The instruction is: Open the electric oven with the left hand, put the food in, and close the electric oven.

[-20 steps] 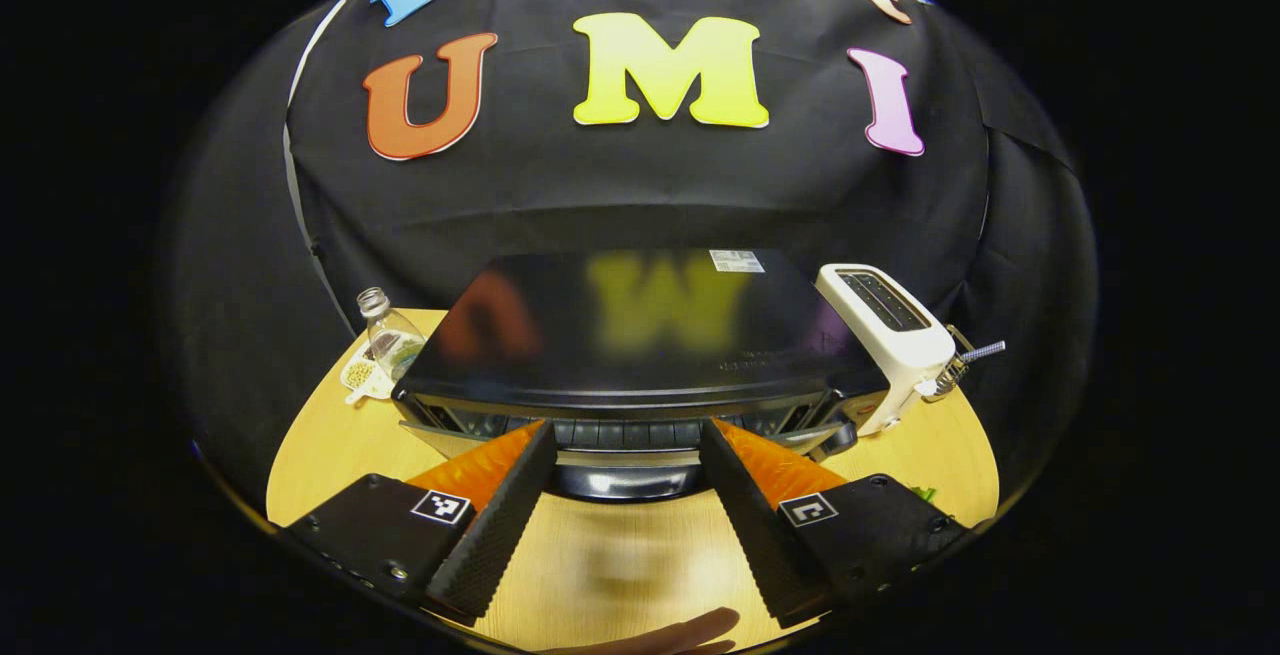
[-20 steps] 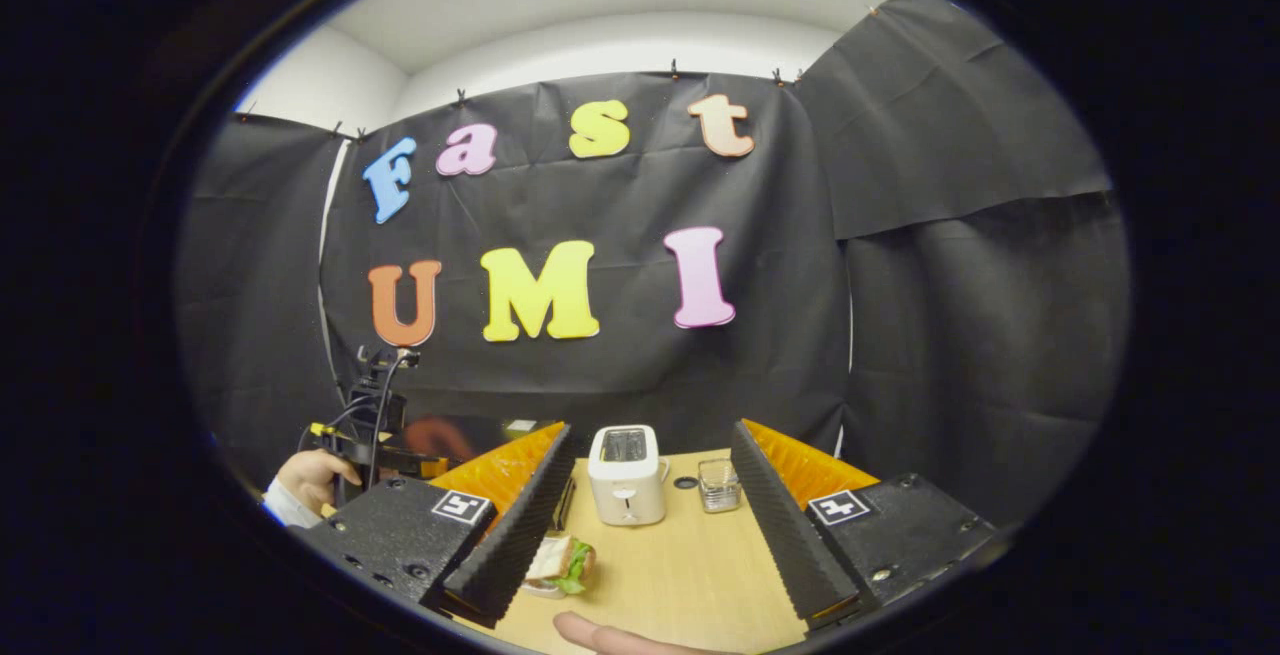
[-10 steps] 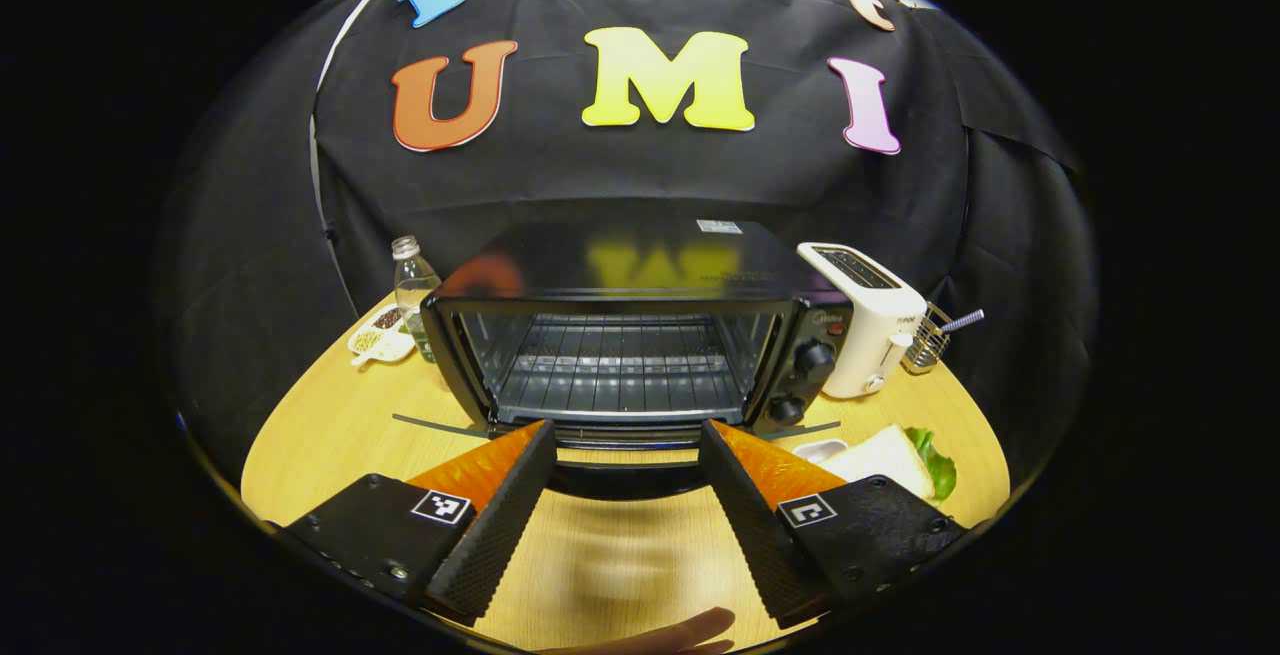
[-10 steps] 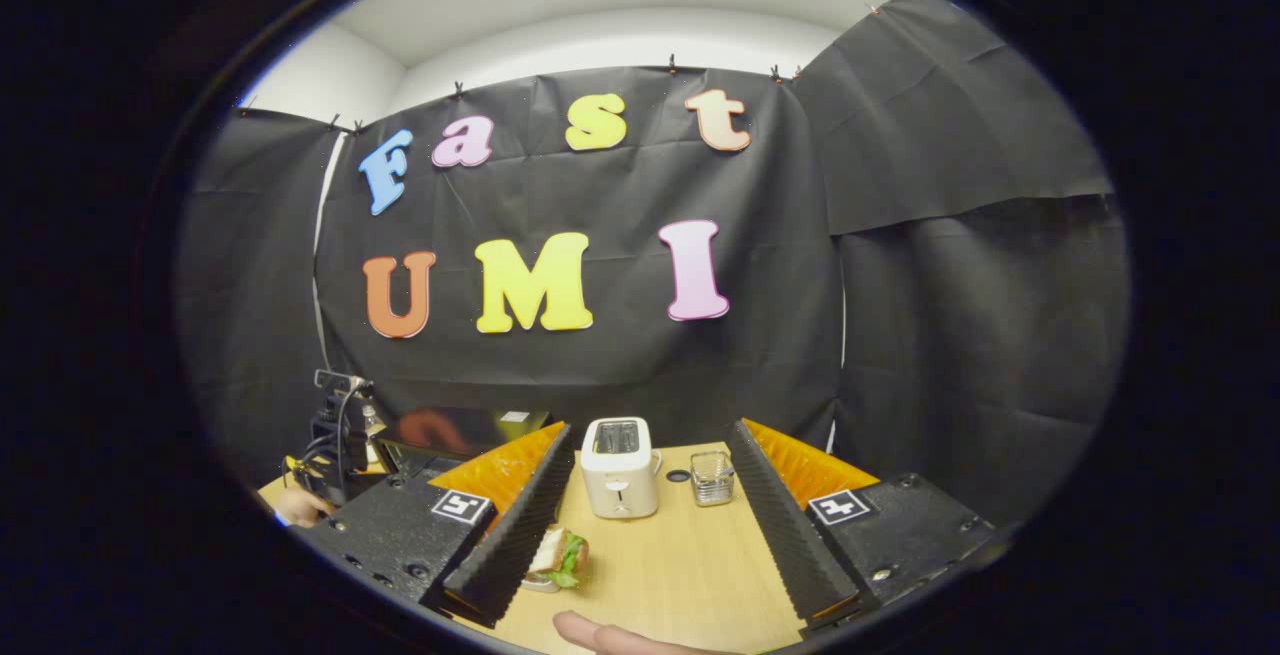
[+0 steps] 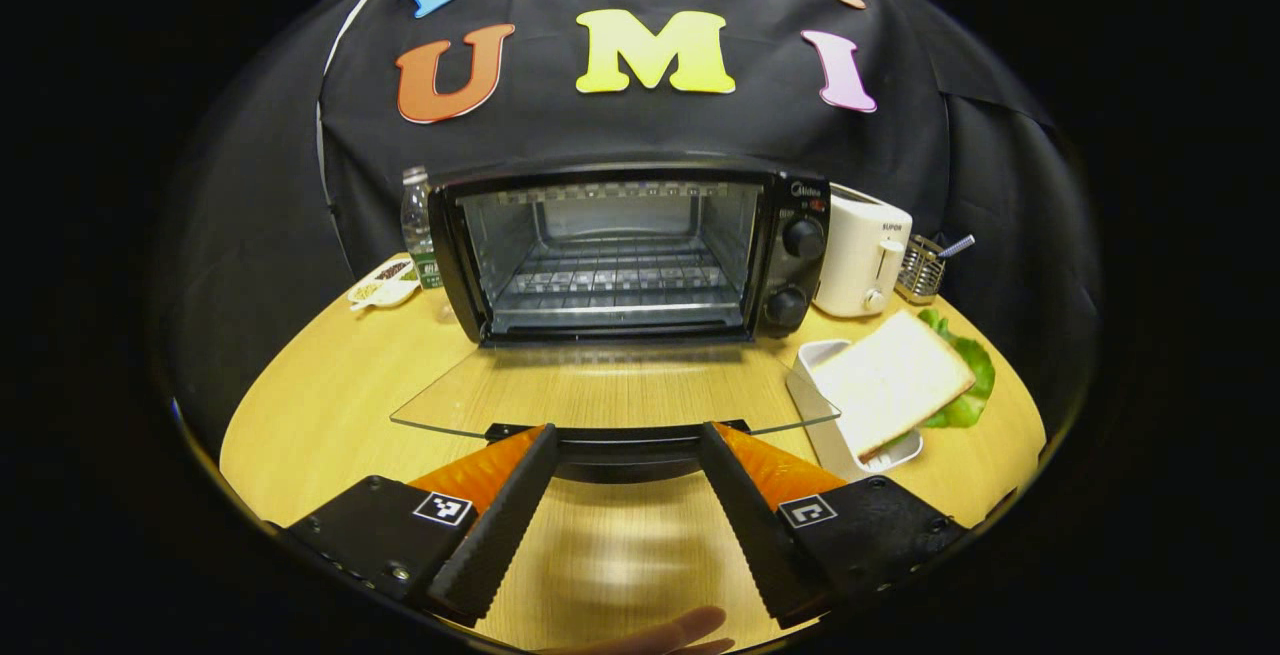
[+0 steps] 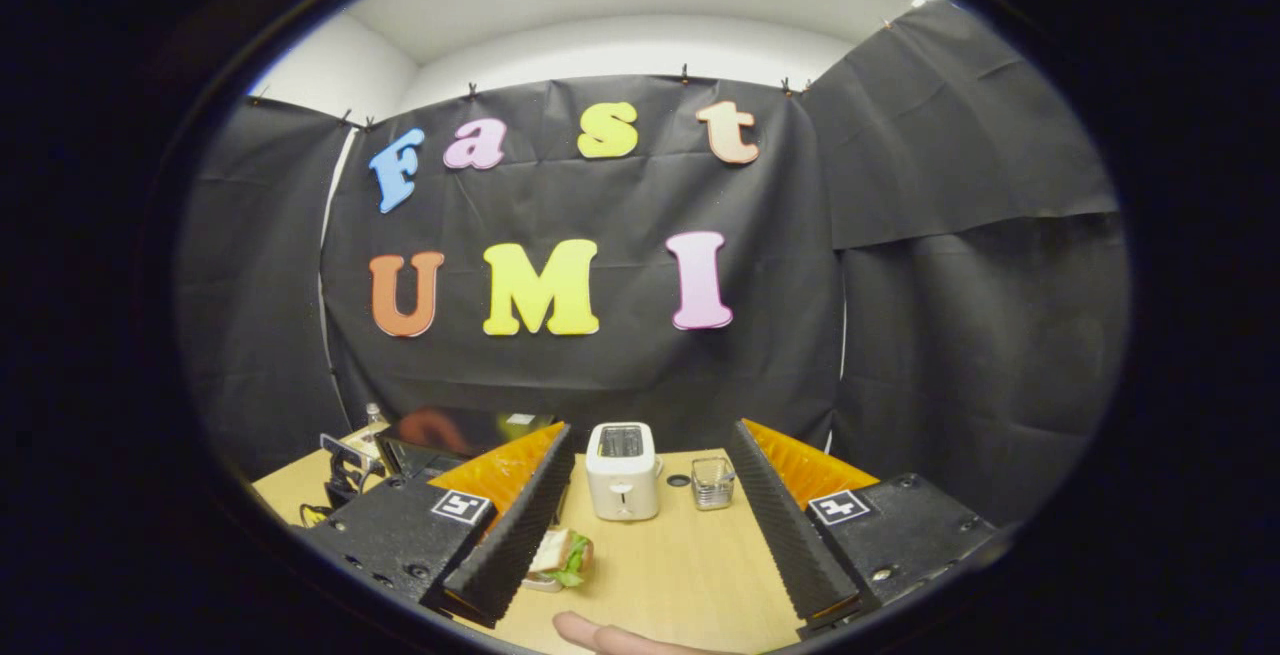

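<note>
The black electric oven (image 5: 620,235) stands open, its wire rack bare. Its glass door (image 5: 610,390) lies flat toward me above the table. The door's black handle (image 5: 625,457) runs crosswise just past the tips of my left gripper (image 5: 625,440), which is open; whether a finger touches the handle I cannot tell. The food is a sandwich with lettuce (image 5: 890,380) on a small white tray (image 5: 812,405), right of the door. My right gripper (image 6: 650,428) hangs open above the table, the sandwich (image 6: 562,555) by its left finger and the oven (image 6: 450,432) farther left.
A white toaster (image 5: 860,250) and a wire holder (image 5: 920,270) stand right of the oven. A plastic bottle (image 5: 418,225) and a small dish of beans (image 5: 380,285) sit to its left. Bare wooden tabletop (image 5: 320,405) lies in front.
The oven door has swung down from nearly shut to lying flat, and my left gripper has dropped with the handle. The right gripper has barely moved.
</note>
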Tool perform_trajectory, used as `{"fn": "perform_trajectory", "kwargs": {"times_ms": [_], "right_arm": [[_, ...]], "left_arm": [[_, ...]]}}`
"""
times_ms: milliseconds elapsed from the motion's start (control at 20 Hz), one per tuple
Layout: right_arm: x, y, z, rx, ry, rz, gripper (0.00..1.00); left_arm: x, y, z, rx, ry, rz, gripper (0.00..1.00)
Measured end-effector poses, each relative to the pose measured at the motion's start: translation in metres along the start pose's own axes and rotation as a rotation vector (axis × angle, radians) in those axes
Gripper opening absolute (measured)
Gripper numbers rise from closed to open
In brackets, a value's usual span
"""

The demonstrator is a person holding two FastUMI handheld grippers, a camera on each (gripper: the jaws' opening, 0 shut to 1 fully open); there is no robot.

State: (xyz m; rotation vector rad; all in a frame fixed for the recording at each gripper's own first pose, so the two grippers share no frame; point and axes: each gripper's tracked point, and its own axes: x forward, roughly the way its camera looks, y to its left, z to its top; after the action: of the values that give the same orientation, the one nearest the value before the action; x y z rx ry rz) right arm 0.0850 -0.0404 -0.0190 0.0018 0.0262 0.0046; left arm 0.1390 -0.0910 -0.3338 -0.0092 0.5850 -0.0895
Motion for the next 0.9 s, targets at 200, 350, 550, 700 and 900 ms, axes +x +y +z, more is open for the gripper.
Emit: {"fn": "perform_trajectory", "kwargs": {"times_ms": [200, 350, 550, 700, 900], "right_arm": [[-0.001, 0.006, -0.006, -0.018, 0.011, 0.006, 1.00], [0.001, 0.011, -0.013, -0.022, 0.030, 0.013, 1.00], [0.010, 0.016, -0.027, -0.031, 0.063, 0.019, 1.00], [0.019, 0.022, -0.040, -0.037, 0.097, 0.026, 1.00], [0.037, 0.025, -0.054, -0.041, 0.142, 0.033, 1.00]], "left_arm": [[0.015, 0.001, -0.037, 0.000, 0.075, -0.002, 0.93], [0.015, -0.001, -0.036, 0.004, 0.032, 0.000, 0.95], [0.019, -0.001, -0.042, 0.036, -0.008, 0.016, 0.96], [0.016, 0.006, -0.045, 0.040, -0.019, 0.040, 0.97], [-0.021, 0.011, -0.008, 0.046, -0.160, 0.033, 0.95]]}}
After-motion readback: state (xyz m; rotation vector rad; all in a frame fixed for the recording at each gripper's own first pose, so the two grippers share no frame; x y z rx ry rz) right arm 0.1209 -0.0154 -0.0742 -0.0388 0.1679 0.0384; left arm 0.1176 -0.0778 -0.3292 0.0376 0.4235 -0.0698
